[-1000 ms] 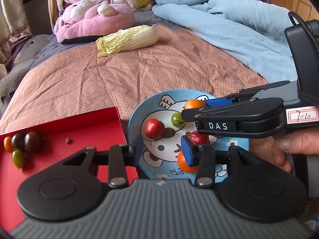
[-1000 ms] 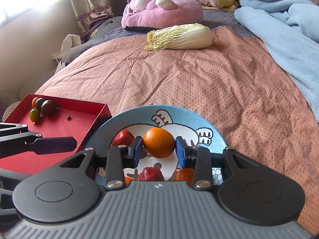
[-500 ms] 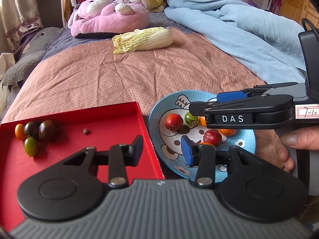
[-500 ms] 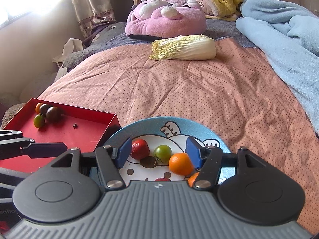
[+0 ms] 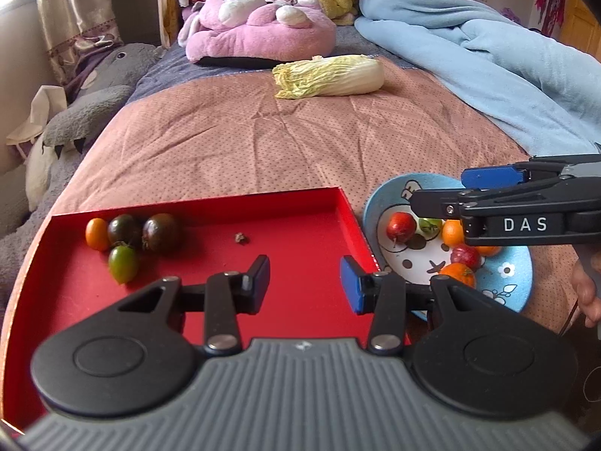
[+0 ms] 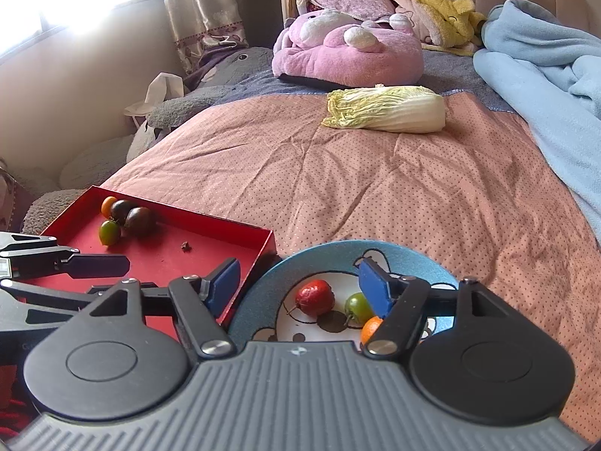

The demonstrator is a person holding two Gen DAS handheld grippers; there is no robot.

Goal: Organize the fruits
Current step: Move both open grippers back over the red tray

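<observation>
A red tray (image 5: pixel 308 221) holds an orange tomato (image 5: pixel 97 233), two dark ones (image 5: pixel 162 227) and a green one (image 5: pixel 123 263) in its far left corner. My left gripper (image 5: pixel 305 285) hovers open and empty above the tray's bare right part. Beside the tray, a blue cartoon plate (image 6: pixel 338 250) carries a red fruit (image 6: pixel 314 297), a green tomato (image 6: pixel 357 306) and an orange (image 6: pixel 372 329). My right gripper (image 6: pixel 298 285) hangs above the plate with its jaws opening, gripping nothing. More red and orange fruit (image 5: pixel 465 257) lies on the plate in the left wrist view.
A napa cabbage (image 6: pixel 387 112) lies further up the pink dotted bedspread. Behind it sit a pink plush cushion (image 6: pixel 349 56) and, at the right, a blue blanket (image 6: pixel 544 86). A grey plush toy (image 5: pixel 94 101) lies along the bed's left edge. A small crumb (image 5: pixel 241 238) is in the tray.
The right gripper let go of the orange onto the plate, spread its jaws and pulled up and back. The left gripper slid left from over the plate to over the red tray.
</observation>
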